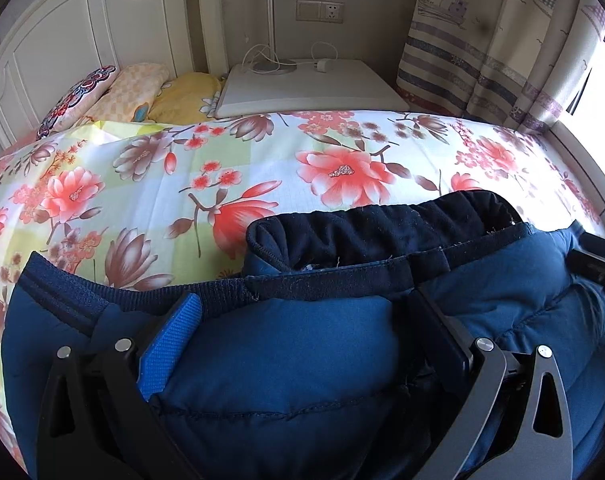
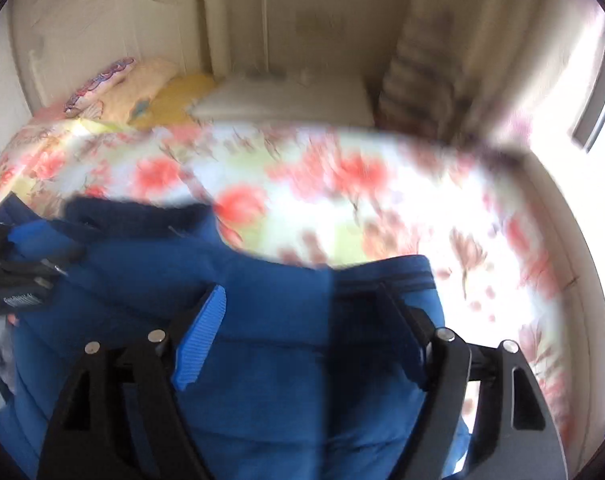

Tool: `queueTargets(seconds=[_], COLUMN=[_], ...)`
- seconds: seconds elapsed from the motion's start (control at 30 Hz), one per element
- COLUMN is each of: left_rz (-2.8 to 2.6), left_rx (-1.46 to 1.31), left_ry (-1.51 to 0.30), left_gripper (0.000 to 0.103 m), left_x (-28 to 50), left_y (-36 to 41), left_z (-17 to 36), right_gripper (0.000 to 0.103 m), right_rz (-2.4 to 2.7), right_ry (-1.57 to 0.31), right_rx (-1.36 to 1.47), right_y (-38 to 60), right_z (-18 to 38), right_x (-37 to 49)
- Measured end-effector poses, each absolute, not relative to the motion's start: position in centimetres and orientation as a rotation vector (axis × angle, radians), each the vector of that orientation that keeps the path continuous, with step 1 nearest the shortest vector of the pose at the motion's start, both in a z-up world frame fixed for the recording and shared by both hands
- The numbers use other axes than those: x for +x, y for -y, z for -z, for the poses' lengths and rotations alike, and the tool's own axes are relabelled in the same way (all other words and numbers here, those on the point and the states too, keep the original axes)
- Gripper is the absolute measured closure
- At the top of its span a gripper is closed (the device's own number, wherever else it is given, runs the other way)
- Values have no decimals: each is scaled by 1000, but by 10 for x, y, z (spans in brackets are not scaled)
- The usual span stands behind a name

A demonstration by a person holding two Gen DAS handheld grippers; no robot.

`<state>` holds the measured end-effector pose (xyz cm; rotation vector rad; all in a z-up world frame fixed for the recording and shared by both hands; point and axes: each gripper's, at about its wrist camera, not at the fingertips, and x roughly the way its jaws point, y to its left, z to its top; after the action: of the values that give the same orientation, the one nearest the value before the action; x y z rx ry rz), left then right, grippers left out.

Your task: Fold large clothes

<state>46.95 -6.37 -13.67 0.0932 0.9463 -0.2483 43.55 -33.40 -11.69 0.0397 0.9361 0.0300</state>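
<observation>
We have the puffy blue quilted jacket point(image 1: 286, 344) bunched on the bed with the floral sheet point(image 1: 262, 176), and it fills the space directly in front of both tools. Our left tool point(image 1: 306, 320) stands with its fingers spread wide, a thick padded bulge of the jacket swelling between them; the blue pad touches the fabric on one side, but nothing is pinched. Just ahead of it runs the dark ribbed hem band point(image 1: 142, 292), and the dark fleece-lined collar point(image 1: 382, 232) lies beyond. Our right tool point(image 2: 302, 304) is also spread apart over the jacket, with its view blurred, so we cannot say how firmly the fabric sits against it.

We judge the jacket light but bulky: soft, springy filling under a smooth shell that will probably slide and puff back open after a fold. The ribbed band or a stitched seam looks the better place to grip, since a quilted panel would likely squash and slip out.
</observation>
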Motion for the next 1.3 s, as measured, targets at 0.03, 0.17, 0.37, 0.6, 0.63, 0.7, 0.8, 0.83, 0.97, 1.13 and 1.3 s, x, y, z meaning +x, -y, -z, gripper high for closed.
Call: queueTargets(seconds=[0.03,0.17,0.37,0.6,0.63,0.7,0.8,0.83,0.97,1.13,1.3], left_rz=[248,249,236,203,184,225,245,236,208,205,180], left_rx=[93,91,93,84,57,-107,-199,-182,-122,-117,-78], left_ry=[-945,-946,-954,-884,-910,-997,-992,-988,-982,-983,-982], left_gripper=[4,4,5,5,5,5,5,5,5,5,5], left_x=[470,470,467,451,456,469,473,473,470,471,469], left_y=[64,64,63,-2,-17,-51,-63,-60,-50,-51,-45], left_z=[137,137,127,96,102,123,128,128,129,130,130], right_gripper=[26,30,26,25,25,23,20,20,17,16,16], right_rz=[-79,-32,-60,-62,-64,-69,-81,-84,-92,35,-190], right_ry=[-938,-845,-911,-888,-886,-882,-874,-871,-880,-856,-835], right_rx=[146,139,187,184,185,181,196,201,199,34,-103], right_y=[349,361,367,367,367,367,367,368,367,332,236], right_z=[121,102,130,135,135,135,136,136,136,100,86], right_x=[435,422,432,429,429,427,427,426,428,419,418])
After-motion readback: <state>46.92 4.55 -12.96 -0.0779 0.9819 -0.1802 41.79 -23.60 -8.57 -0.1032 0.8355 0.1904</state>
